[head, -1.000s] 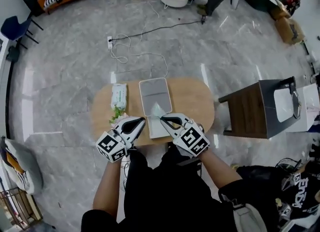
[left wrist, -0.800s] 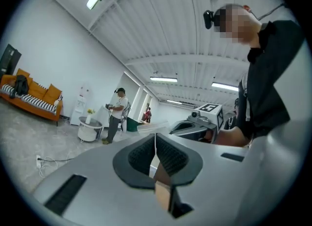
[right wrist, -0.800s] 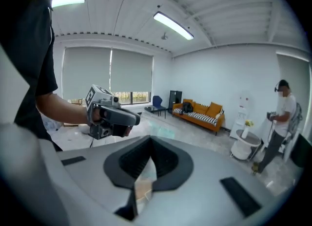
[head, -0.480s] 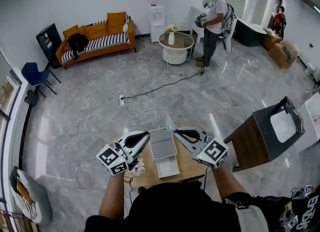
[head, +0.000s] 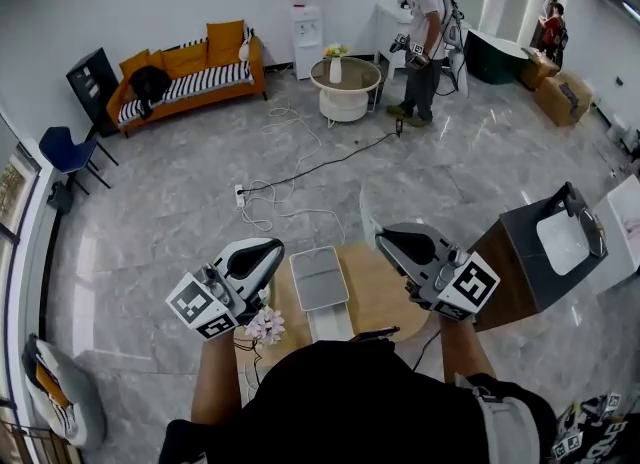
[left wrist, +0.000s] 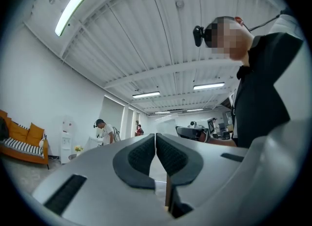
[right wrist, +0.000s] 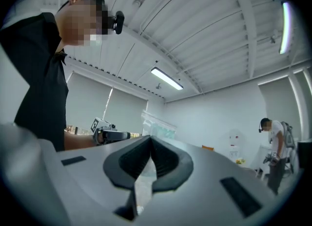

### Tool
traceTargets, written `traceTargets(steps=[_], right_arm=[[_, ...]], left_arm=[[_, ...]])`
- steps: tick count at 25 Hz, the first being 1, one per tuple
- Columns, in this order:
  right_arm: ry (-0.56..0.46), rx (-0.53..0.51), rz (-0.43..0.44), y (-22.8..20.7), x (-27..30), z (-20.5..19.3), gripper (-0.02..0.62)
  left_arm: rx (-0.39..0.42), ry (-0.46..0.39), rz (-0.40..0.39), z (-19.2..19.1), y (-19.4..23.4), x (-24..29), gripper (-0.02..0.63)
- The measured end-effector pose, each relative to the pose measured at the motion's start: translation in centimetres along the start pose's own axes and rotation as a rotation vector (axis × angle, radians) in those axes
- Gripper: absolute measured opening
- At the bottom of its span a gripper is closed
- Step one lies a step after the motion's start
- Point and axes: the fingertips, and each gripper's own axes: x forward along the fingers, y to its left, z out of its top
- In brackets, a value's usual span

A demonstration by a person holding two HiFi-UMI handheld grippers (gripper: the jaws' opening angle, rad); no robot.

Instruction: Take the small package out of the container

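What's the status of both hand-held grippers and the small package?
Right hand-held gripper shut on small clear package, held up, out of the open container. Left hand-held gripper shut, empty. Nothing in the way.

Both grippers are held raised over a wooden table (head: 385, 292). The left gripper (head: 278, 246) is placed on one side of a grey-lidded container (head: 320, 277) and the right gripper (head: 381, 236) on the other. A clear small package (head: 368, 214), faint against the floor, is seen at the right tips. White flowers (head: 266, 327) are seen under the left gripper. An orange sofa (head: 190, 67) and a standing person (head: 418, 22) are noted beyond.
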Motion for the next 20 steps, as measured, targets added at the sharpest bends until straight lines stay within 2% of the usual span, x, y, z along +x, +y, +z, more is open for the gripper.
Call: traceTargets(steps=[8, 17, 20], right_arm=[[-0.076, 0.072, 0.031, -0.7, 0.3, 1.1, 0.014], [-0.082, 0.089, 0.048, 0.1, 0.2, 1.0, 0.014], [-0.048, 0.093, 0.042, -0.1, -0.3, 0.2, 0.014]], left_arm=[[-0.056, -0.007, -0.002, -0.8, 0.2, 0.5, 0.023], [-0.056, -0.008, -0.060, -0.8, -0.9, 1.7, 0.023], [-0.064, -0.007, -0.074, -1.2, -1.1, 2.1, 0.023]])
